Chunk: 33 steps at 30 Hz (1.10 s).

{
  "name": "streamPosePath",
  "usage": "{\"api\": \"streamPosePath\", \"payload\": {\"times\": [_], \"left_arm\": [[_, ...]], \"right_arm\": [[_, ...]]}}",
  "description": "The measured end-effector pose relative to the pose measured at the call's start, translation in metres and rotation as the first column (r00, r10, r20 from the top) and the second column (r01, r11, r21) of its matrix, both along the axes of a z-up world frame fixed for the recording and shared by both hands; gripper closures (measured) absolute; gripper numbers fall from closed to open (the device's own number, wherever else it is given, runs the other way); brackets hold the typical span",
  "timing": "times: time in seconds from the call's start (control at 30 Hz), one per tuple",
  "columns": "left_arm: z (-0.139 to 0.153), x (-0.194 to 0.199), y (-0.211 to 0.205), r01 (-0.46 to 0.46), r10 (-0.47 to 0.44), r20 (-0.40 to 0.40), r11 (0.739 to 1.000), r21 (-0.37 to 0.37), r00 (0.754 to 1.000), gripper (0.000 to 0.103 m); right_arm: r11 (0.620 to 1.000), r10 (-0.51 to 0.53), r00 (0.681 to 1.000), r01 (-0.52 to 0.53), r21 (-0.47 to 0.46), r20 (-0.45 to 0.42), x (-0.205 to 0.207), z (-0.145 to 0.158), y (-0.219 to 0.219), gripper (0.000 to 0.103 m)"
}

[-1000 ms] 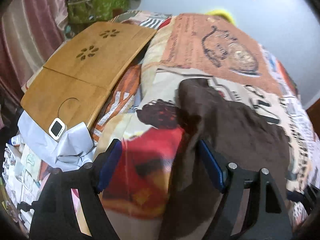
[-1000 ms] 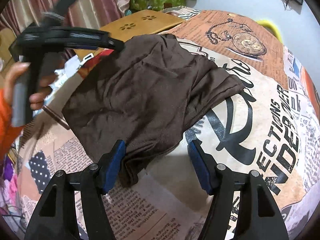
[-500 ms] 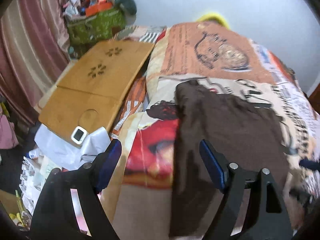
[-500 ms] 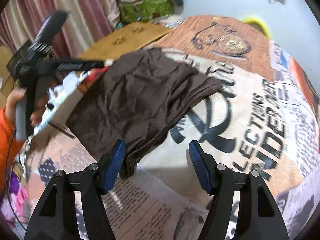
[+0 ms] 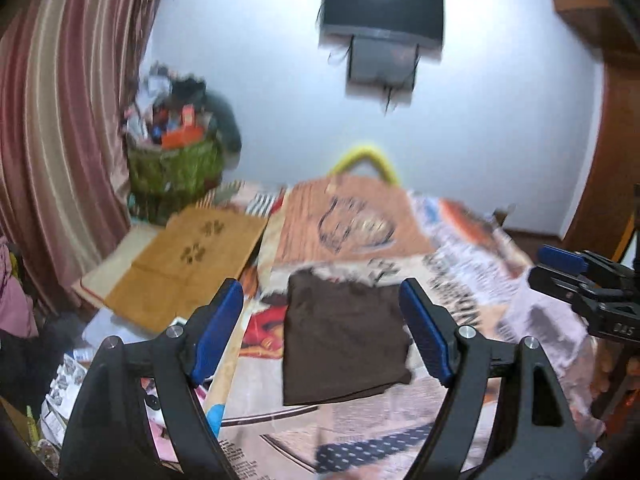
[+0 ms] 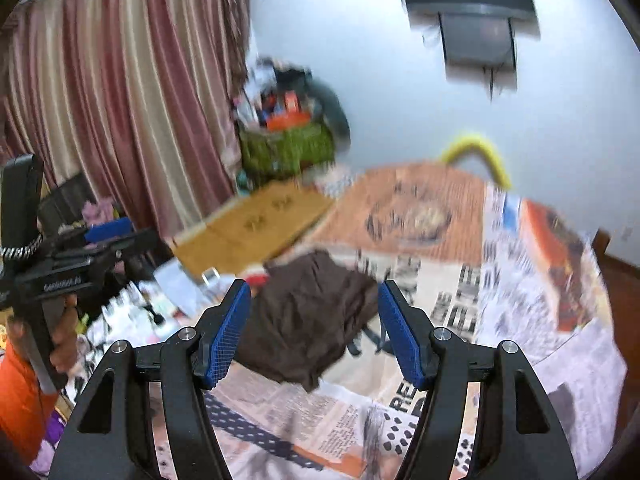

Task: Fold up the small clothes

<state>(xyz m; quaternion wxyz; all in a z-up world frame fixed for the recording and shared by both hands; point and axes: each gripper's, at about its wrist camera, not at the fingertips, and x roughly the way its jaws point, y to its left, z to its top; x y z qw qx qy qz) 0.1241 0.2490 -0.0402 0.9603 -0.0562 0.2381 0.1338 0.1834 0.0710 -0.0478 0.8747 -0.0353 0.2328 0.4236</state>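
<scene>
Left hand-held gripper [image 5: 322, 328] was spread wide, nothing between its blue pads. Right hand-held gripper [image 6: 314, 326] was also apart, at a medium gap, empty. Brown garment [image 5: 344, 338] lay folded into a rough rectangle on the bed's printed sheet [image 5: 460, 280], centre of frame in both views, clear of both grippers. Wooden lap tray [image 5: 180, 264] sat to the garment's left.
</scene>
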Motion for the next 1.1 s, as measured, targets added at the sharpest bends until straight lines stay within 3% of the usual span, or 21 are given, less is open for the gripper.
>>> {"api": "streamPosePath", "payload": {"times": [0.2,0.33,0.4,0.47,0.57,0.7,1.1], "left_arm": [[0.043,-0.068,-0.056,0.02,-0.03,0.15,0.997,0.073,0.988,0.023],[0.055,-0.102,-0.088,0.019,-0.042,0.206,0.994,0.112,0.978,0.023],[0.057,-0.116,-0.099,0.009,-0.036,0.225,0.993,0.121,0.974,0.02],[0.057,-0.126,-0.105,0.0,-0.026,0.241,0.994,0.106,0.97,0.01],[0.056,-0.137,-0.109,-0.027,0.002,0.257,0.995,0.095,0.966,0.003],[0.056,-0.144,-0.111,-0.039,0.017,0.261,0.996,0.077,0.965,0.001],[0.052,-0.146,-0.112,-0.032,0.014,0.255,0.997,0.07,0.967,0.0]], "right_arm": [[0.994,-0.012,0.992,-0.003,0.113,0.126,-0.057,0.034,-0.027,0.041],[0.985,-0.022,0.985,-0.008,0.172,0.173,-0.091,0.046,-0.045,0.04],[0.98,-0.04,0.983,0.003,0.201,0.181,-0.103,0.049,-0.053,0.031],[0.975,-0.058,0.98,0.015,0.221,0.189,-0.11,0.049,-0.057,0.025],[0.973,-0.092,0.976,0.046,0.225,0.199,-0.117,0.049,-0.059,0.015],[0.97,-0.131,0.969,0.082,0.229,0.208,-0.12,0.045,-0.06,0.0],[0.972,-0.154,0.963,0.108,0.209,0.219,-0.136,0.042,-0.063,0.0]]}}
